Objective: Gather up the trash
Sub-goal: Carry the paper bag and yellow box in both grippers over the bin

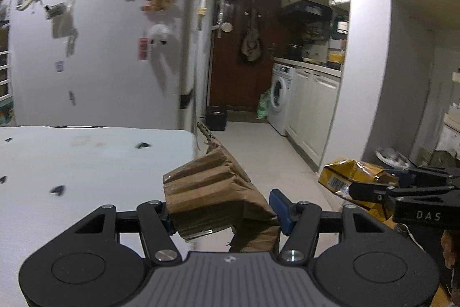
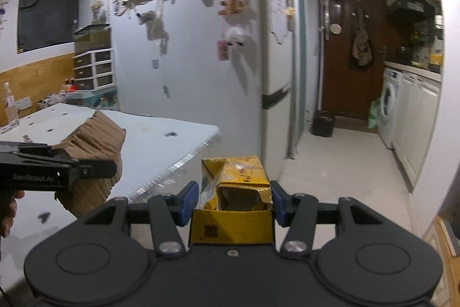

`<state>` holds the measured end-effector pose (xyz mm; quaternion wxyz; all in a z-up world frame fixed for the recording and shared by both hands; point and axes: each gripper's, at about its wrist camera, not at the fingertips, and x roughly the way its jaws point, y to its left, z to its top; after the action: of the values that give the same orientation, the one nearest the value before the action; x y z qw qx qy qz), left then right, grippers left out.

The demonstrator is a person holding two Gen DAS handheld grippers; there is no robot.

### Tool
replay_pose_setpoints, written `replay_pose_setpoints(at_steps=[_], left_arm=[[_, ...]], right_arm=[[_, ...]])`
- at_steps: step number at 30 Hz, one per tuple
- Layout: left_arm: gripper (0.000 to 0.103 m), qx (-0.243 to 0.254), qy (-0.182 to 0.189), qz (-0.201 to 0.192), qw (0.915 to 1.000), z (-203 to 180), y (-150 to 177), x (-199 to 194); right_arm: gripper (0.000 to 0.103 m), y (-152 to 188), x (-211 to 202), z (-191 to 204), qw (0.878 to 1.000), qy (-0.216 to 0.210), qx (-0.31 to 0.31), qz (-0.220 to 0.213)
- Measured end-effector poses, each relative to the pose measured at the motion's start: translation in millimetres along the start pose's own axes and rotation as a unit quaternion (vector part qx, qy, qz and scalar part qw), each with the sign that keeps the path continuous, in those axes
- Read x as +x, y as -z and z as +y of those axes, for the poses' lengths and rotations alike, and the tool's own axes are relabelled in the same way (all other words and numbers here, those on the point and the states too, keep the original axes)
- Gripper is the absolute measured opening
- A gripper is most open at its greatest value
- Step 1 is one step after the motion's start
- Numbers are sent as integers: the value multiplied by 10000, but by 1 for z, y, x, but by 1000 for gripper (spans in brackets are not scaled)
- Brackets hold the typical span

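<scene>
From the left wrist, the left tool [image 1: 222, 213] pinches a crumpled piece of brown corrugated cardboard [image 1: 207, 189], held in the air past the edge of the white desk [image 1: 86, 160]. It looks light and already creased, so it should flex rather than slip; the thick folded bundle between the pads is the sound place to hold it.

From the right wrist, the right tool [image 2: 234, 200] clamps a torn yellow carton [image 2: 238, 192] by its side walls (open-topped, seemingly empty), light and easily crushed. A dark bin [image 2: 323, 124] stands by the far door.
</scene>
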<state>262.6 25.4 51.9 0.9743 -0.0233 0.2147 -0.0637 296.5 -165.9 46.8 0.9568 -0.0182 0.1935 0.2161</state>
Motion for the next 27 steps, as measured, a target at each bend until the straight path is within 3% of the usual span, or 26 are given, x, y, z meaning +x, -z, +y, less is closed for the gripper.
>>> replay_pose_setpoints(at_steps=[6, 13, 21, 27], left_arm=[[62, 19, 167, 203, 9997, -42, 19, 18], [62, 73, 298, 896, 9955, -77, 58, 77], [62, -14, 542, 1641, 9850, -98, 108, 150], [62, -283, 739, 2253, 9711, -97, 159, 211]], right_arm=[[54, 25, -16, -39, 9995, 210, 151, 182], [54, 71, -9, -91, 9950, 394, 445, 801], [54, 129, 42, -138, 9756, 469, 937, 1930], [55, 167, 92, -153, 9576, 498, 1129, 2605]])
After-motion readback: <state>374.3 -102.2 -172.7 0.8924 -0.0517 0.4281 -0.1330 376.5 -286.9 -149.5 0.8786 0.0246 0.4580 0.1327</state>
